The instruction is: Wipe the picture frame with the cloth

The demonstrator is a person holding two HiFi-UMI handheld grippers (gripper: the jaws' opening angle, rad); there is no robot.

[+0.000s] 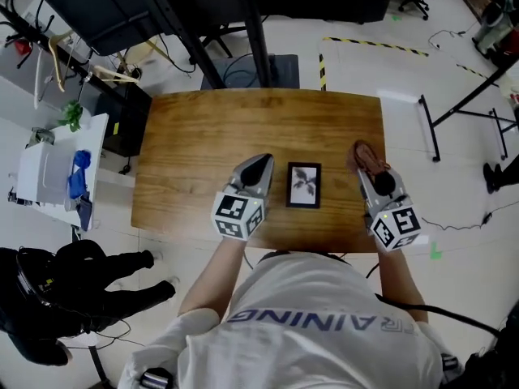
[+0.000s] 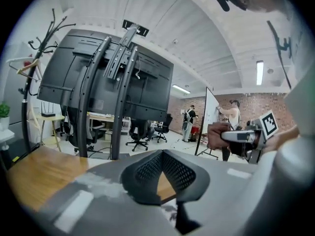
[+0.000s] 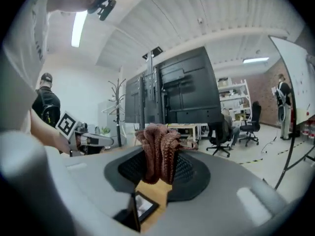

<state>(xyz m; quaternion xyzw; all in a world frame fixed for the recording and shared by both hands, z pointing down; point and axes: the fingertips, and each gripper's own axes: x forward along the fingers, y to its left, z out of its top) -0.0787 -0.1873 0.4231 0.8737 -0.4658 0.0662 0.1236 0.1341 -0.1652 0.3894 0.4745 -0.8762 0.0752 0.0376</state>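
A small black picture frame (image 1: 304,185) lies flat on the wooden table (image 1: 195,144), between the two grippers. A corner of the frame (image 3: 140,208) shows below the jaws in the right gripper view. My right gripper (image 1: 362,156) is just right of the frame, shut on a reddish-brown cloth (image 1: 365,157) that bunches up between the jaws; the cloth (image 3: 158,150) fills the middle of the right gripper view. My left gripper (image 1: 258,168) hovers just left of the frame, jaws closed together with nothing in them (image 2: 162,173).
A white side cart (image 1: 57,173) with a blue item stands left of the table. Black stand legs (image 1: 259,47) and a dark box (image 1: 126,120) are at the far edge. A black bag (image 1: 57,298) lies on the floor at lower left. People stand far off by a whiteboard (image 2: 209,117).
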